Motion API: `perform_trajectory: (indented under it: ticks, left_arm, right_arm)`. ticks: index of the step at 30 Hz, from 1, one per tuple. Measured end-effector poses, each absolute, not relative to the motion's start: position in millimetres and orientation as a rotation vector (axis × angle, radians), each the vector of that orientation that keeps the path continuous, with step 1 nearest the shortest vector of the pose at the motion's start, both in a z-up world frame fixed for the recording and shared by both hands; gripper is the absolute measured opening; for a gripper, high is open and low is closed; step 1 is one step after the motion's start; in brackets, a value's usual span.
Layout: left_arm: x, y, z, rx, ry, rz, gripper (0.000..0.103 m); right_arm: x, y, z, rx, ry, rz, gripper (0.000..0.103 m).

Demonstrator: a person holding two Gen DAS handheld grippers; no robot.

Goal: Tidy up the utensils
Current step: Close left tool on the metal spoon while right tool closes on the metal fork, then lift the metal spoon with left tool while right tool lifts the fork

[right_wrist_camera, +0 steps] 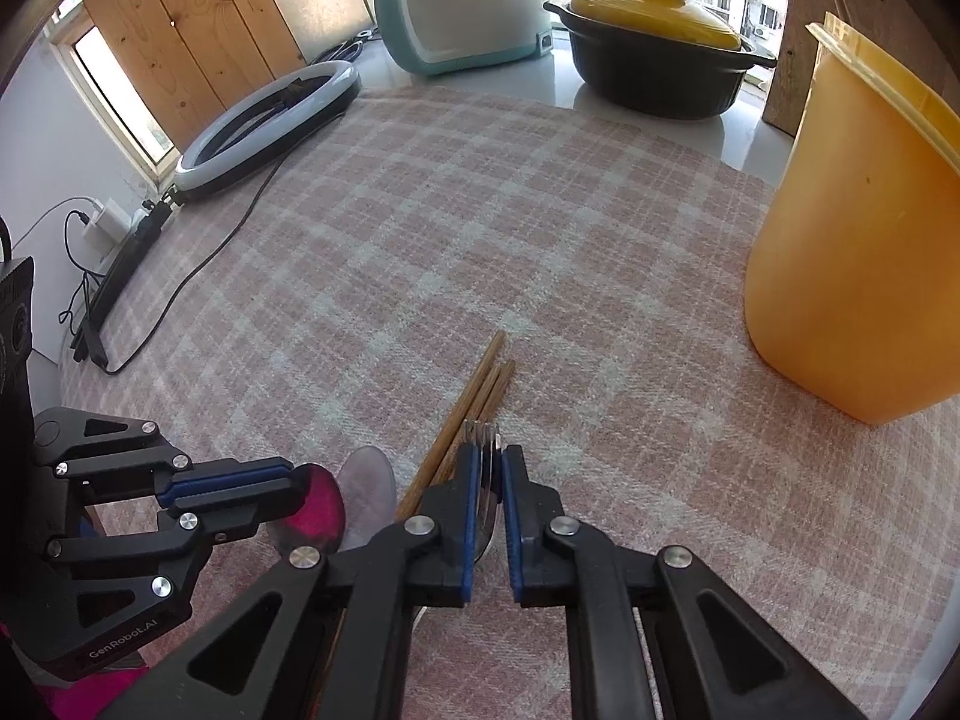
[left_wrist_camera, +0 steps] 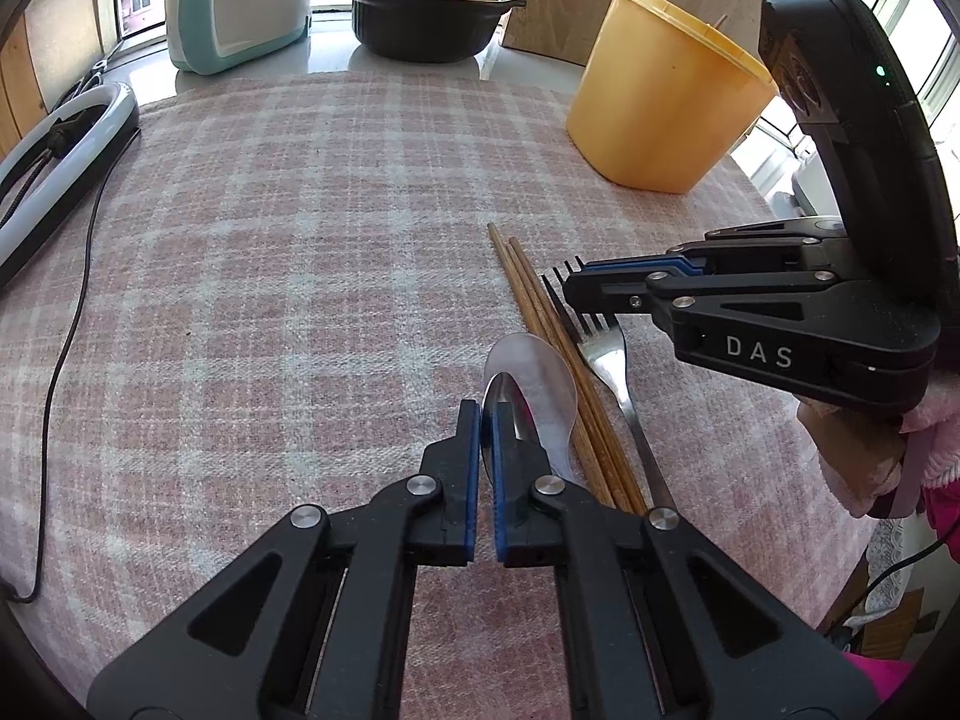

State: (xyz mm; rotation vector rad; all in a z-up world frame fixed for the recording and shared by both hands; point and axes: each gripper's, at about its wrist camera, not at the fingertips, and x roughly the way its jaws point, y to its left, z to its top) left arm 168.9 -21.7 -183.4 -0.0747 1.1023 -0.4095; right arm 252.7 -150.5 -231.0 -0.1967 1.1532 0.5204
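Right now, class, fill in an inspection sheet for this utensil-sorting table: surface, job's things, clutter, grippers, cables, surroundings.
Surface: checked cloth covers the table.
Job's things: metal spoon on clear spoon; chopsticks, fork alongside; orange tub upright.
Clutter: ring lamp.
Grippers: left gripper shut on metal spoon; right gripper shut on fork.
Cables: lamp cable crosses cloth.
Surroundings: lidded pot, cooker, windows.

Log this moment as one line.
left gripper: shut on metal spoon | right gripper: shut on fork | chopsticks: on cloth
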Motion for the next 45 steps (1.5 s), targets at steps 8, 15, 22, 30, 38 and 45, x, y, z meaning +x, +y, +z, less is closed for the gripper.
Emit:
perform_trajectory:
  ticks: [8,15,22,30,38,45]
  left_arm:
    - [164.9,-25.3,-180.6,-0.049,1.102,-0.423,0.001]
    - [163.4,-28.8,-180.0,-0.028,1.101,-0.432,0.000]
    - [165.0,-26.6,-180.8,-0.018,1.105,-0.427,0.000]
    - [171.1,-32.4,-186.5,0.021,1.155,-0.459,0.001]
    - [170.5,-41.3,-186.1,0.071,1.132,-0.474,0.000]
    - [166.0,-22.7,-168.5,0.004,1.074,-0.446,0.000]
  right_arm:
    - [253.5,-146.5,-230.5,-0.206,1.170,0.530,0.009]
    - [252.7,-137.1,-238.4,-0.234,1.192,0.547,0.002]
    - [252.1,-141.1,-236.9,-0.230,1.190,0.515,0.000]
    - [250.5,-152.7,-234.5,-0.200,1.189,0.497,0.000]
    - [248.6,-155.2,-231.1,-0.185,1.172,0.487,0.000]
    - [241.7,-170.2,-212.2,-0.134,1.133,0.483,0.000]
